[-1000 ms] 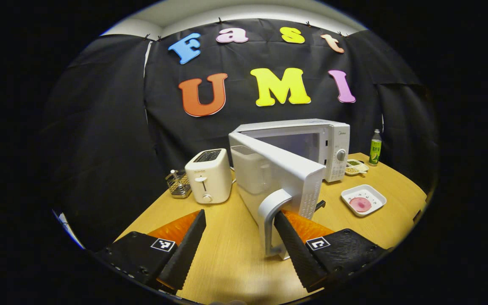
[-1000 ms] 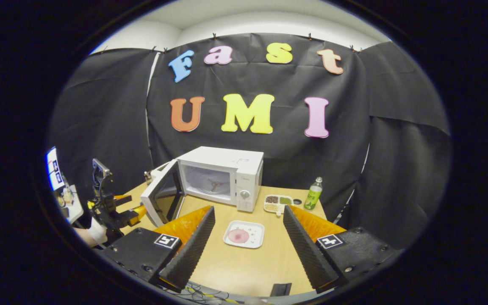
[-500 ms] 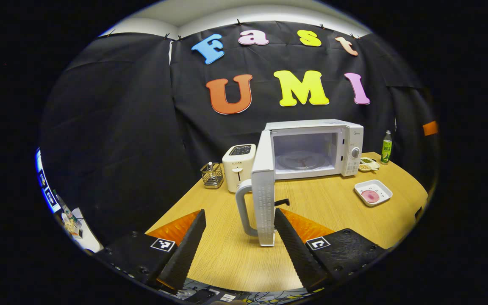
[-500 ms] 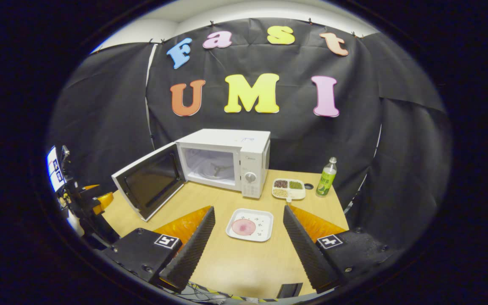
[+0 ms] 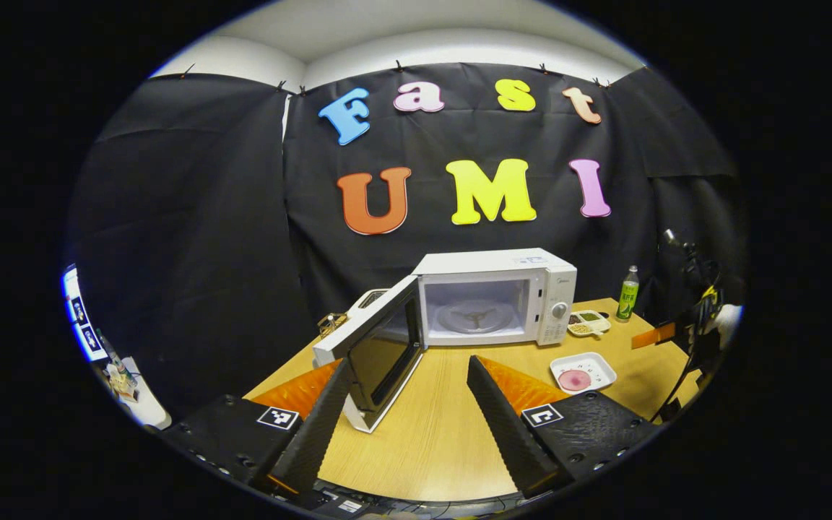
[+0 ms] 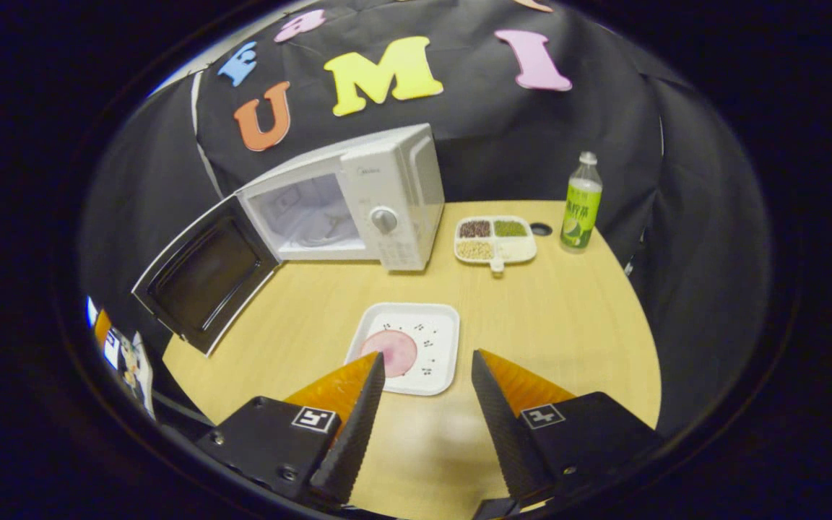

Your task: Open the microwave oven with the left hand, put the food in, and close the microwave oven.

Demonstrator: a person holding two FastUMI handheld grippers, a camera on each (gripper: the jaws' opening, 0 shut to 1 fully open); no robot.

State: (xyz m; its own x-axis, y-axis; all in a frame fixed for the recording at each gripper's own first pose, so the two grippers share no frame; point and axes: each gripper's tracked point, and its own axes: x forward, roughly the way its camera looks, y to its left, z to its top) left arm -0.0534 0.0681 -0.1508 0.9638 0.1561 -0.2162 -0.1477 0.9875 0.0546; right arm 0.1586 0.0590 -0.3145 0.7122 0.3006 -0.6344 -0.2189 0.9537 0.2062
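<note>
The plate of food (image 6: 407,347) lies flat on the table (image 6: 568,318), just ahead of the right hand-held gripper (image 6: 425,404), whose fingers stand apart and empty. It looks stiff, light, probably slippery; its near rim is the likeliest hold. The microwave oven (image 6: 358,195) stands open, its path unobstructed; a divided snack tray (image 6: 495,240) and bottle (image 6: 581,204) sit aside. The left hand-held gripper (image 5: 405,412) is apart too.

- A light wooden table (image 6: 568,318) carries everything.
- A white microwave oven (image 6: 380,195) stands at the back, its door (image 6: 203,274) swung wide open.
- A square white plate with a pink round slice of food (image 6: 405,348) lies near the front.
- A white divided dish of grains (image 6: 495,240) sits just beside the oven.
- A green-labelled plastic bottle (image 6: 581,202) stands upright beside that dish.
- A white toaster (image 5: 369,297) stands behind the door.
</note>
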